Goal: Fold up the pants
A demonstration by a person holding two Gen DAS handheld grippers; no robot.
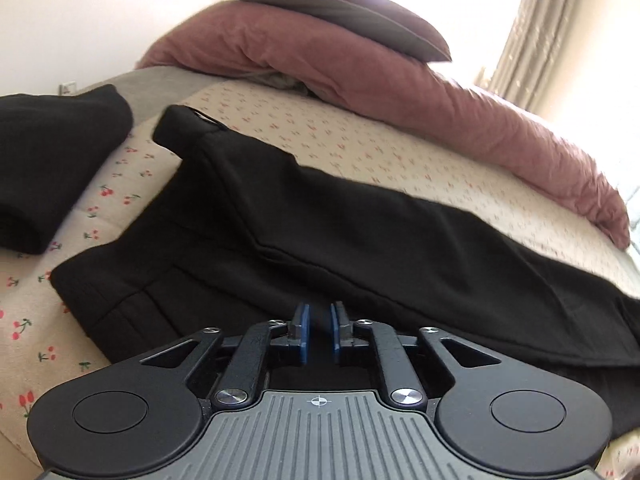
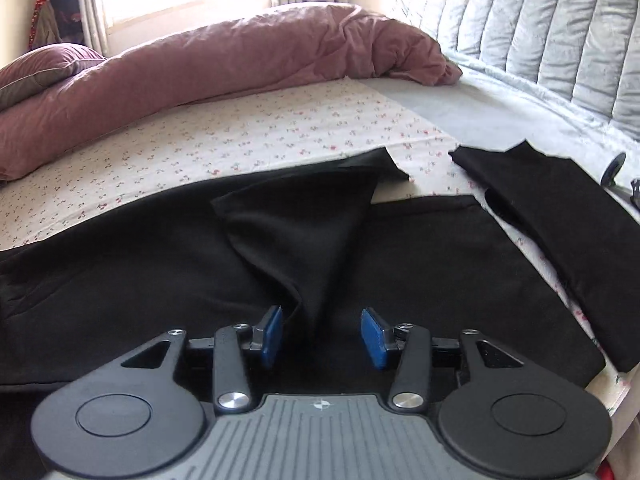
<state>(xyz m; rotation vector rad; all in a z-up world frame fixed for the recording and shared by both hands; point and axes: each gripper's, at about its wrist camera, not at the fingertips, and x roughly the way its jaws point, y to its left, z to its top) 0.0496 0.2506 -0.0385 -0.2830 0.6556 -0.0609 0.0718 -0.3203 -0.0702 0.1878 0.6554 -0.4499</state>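
Note:
Black pants (image 1: 320, 220) lie lengthwise across the cherry-print bed sheet (image 1: 380, 148), waistband end at the left. My left gripper (image 1: 320, 322) hovers low over their near edge. Its blue pads stand a narrow gap apart, and I see no cloth pinched between them. In the right wrist view the same pants (image 2: 160, 264) spread flat, and a peaked fold (image 2: 304, 232) of their fabric rises from the cloth. That fold runs down between the pads of my right gripper (image 2: 322, 334), whose jaws stand wide apart. The fabric brushes the left pad only.
A second black garment (image 1: 52, 152) lies folded beside the pants, at the right in the right wrist view (image 2: 568, 232). A pink duvet (image 2: 200, 68) is bunched along the far side, with a pillow (image 1: 328, 0) on top. A grey quilted headboard (image 2: 540, 20) bounds the right.

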